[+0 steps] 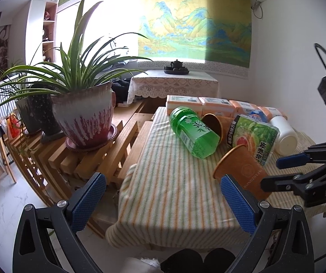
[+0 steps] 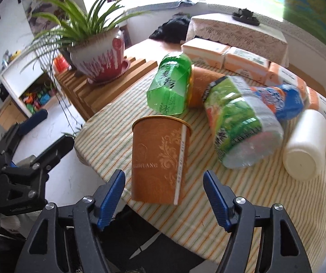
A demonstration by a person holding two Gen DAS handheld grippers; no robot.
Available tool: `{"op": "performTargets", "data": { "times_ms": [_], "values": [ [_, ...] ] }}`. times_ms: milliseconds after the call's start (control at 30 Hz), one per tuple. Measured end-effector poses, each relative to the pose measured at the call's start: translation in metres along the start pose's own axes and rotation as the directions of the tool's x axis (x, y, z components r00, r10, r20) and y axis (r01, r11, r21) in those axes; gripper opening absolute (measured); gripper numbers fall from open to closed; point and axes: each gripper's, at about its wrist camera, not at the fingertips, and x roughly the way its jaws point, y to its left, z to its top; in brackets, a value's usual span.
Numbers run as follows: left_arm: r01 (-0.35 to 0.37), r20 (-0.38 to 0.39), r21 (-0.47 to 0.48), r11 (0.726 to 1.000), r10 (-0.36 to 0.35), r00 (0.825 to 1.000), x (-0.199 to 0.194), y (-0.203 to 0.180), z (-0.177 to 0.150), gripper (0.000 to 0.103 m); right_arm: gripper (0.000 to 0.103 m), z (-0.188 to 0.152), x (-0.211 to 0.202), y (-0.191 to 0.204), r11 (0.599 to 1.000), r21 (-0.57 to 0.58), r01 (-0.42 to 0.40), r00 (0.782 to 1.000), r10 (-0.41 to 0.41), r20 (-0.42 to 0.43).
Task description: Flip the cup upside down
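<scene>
- The brown paper cup with a gold rim and pale floral print (image 2: 160, 159) stands near the front edge of the striped cloth-covered table (image 2: 265, 204), mouth up in the right wrist view; in the left wrist view the same cup (image 1: 242, 170) looks tilted, so I cannot tell whether it stands square or leans.
- The right gripper (image 2: 164, 198) is spread wide, its blue pads on either side of the cup's lower half and apart from it — released, holding nothing (probably lined up for a side grasp, which a wrist roll could then turn over).
- The left gripper (image 1: 163, 202) is likewise open and empty, over the near-left part of the table, well clear of the cup, likely just kept out of the way.
- A second brown paper cup (image 1: 215, 125) lies on its side behind the green plastic tea bottle (image 1: 192, 132); the left view shows its open mouth, the right view only its side.
- A clear bottle with a green label (image 2: 238, 122) and a white plastic jar (image 2: 304, 150) lie close to the cup's right, so the flip has little room there.
- Only the left view shows the right gripper from outside, beside the cup.
</scene>
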Motion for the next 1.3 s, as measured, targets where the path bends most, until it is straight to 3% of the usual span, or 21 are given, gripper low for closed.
{"op": "performTargets", "data": {
  "times_ms": [233,533,767,933,1133,1300],
  "values": [
    [0.046,-0.005,0.005,0.999,-0.046,0.999,-0.004,-0.028,-0.011,0.102,0.068,-0.027,-0.039,-0.019,0.993,0.112,0.027,0.987,-0.044,0.153],
    [0.123,-0.011,-0.094,0.988,-0.125,0.992,0.002,-0.071,-0.023,0.102,0.068,-0.069,-0.077,-0.056,0.964,0.257,0.061,0.953,-0.133,0.271],
    [0.132,-0.038,-0.056,0.99,-0.134,0.99,0.02,-0.111,-0.028,0.102,0.068,-0.094,-0.079,-0.078,0.947,0.31,0.08,0.944,-0.172,0.281],
    [0.099,-0.046,-0.023,0.995,-0.099,0.994,0.034,-0.127,-0.031,0.102,0.068,-0.103,-0.079,-0.09,0.94,0.334,0.073,0.944,-0.173,0.281],
    [0.07,-0.04,-0.025,0.997,-0.071,0.997,0.043,-0.124,-0.03,0.101,0.068,-0.108,-0.077,-0.097,0.936,0.344,0.07,0.945,-0.173,0.278],
    [0.06,-0.043,-0.036,0.998,-0.062,0.997,0.047,-0.115,-0.029,0.089,0.068,-0.108,-0.073,-0.097,0.937,0.345,0.062,0.948,-0.163,0.272]
  ]
}}
